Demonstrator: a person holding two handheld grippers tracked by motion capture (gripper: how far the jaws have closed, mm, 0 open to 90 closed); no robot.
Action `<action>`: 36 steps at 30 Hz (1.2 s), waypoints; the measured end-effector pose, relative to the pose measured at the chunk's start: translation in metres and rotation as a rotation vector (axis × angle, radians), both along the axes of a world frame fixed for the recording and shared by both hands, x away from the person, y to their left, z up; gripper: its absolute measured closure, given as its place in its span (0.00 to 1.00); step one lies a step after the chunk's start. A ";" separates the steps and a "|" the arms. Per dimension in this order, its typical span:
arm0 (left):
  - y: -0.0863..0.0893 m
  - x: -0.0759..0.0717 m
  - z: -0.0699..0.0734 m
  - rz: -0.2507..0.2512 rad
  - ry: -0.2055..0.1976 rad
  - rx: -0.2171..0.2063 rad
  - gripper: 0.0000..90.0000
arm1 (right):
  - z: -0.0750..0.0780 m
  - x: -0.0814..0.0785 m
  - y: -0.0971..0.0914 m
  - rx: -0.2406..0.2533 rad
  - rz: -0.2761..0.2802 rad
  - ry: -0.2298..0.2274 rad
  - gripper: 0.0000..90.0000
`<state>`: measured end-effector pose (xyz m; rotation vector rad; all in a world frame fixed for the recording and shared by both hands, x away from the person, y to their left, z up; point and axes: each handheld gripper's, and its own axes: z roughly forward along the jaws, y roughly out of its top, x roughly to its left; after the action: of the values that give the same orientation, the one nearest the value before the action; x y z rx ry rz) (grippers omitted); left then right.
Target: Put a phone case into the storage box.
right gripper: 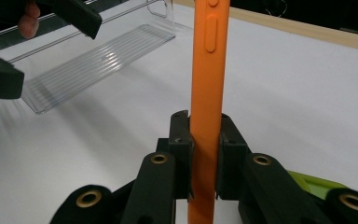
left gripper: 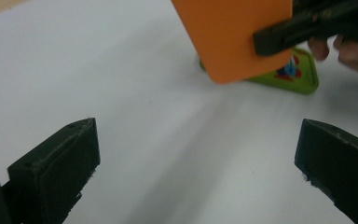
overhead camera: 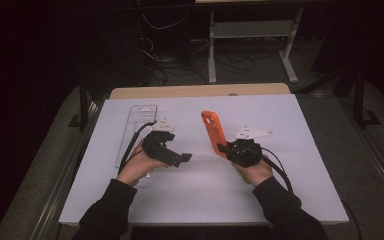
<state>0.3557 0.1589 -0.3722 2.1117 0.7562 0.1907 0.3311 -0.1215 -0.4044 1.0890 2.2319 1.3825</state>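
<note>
Clear tray (overhead camera: 139, 117) holds nothing; right claw (overhead camera: 225, 148) grips orange case (overhead camera: 213, 131).

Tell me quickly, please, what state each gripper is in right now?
Left gripper: open, holding nothing.
Right gripper: shut on the orange case.

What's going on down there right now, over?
Right tongs clamped on orange phone case, held edge-up. Left tongs open, empty. Green case lies beneath; clear tray off left.
</note>
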 end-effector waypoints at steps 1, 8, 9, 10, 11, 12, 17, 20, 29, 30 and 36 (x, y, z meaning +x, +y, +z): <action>0.000 0.001 0.001 0.006 -0.003 -0.023 0.00 | 0.000 0.000 0.001 0.005 0.002 -0.006 0.87; -0.004 0.009 0.009 0.027 0.005 -0.118 0.00 | 0.001 -0.001 0.008 0.034 0.010 -0.012 0.87; -0.005 0.011 0.010 0.026 -0.007 -0.126 0.00 | 0.001 -0.002 0.010 0.034 0.012 -0.007 0.87; -0.007 0.011 0.011 0.031 -0.012 -0.140 0.00 | 0.001 -0.002 0.012 0.036 0.015 -0.007 0.87; -0.008 0.013 0.012 0.028 -0.020 -0.147 0.00 | 0.001 -0.003 0.013 0.033 0.019 -0.010 0.87; -0.009 0.014 0.014 0.031 -0.015 -0.156 0.00 | 0.001 -0.004 0.015 0.032 0.023 -0.008 0.87; -0.013 0.019 0.017 0.048 -0.023 -0.219 0.00 | 0.001 -0.006 0.024 0.025 0.044 -0.019 0.87; -0.016 0.022 0.016 0.042 -0.017 -0.216 0.00 | 0.001 -0.007 0.027 0.031 0.049 -0.023 0.87; -0.032 0.026 0.014 0.034 -0.028 -0.248 0.00 | 0.004 -0.009 0.029 0.044 0.064 -0.028 0.87; -0.033 0.026 0.013 0.032 -0.034 -0.252 0.00 | 0.004 -0.009 0.028 0.047 0.065 -0.030 0.87; -0.041 0.027 0.012 0.025 -0.031 -0.254 0.00 | 0.005 -0.010 0.029 0.052 0.074 -0.037 0.87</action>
<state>0.3830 0.1179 -0.3600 1.8554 0.7481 0.1327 0.3209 -0.0923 -0.3991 0.9983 2.2427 1.4865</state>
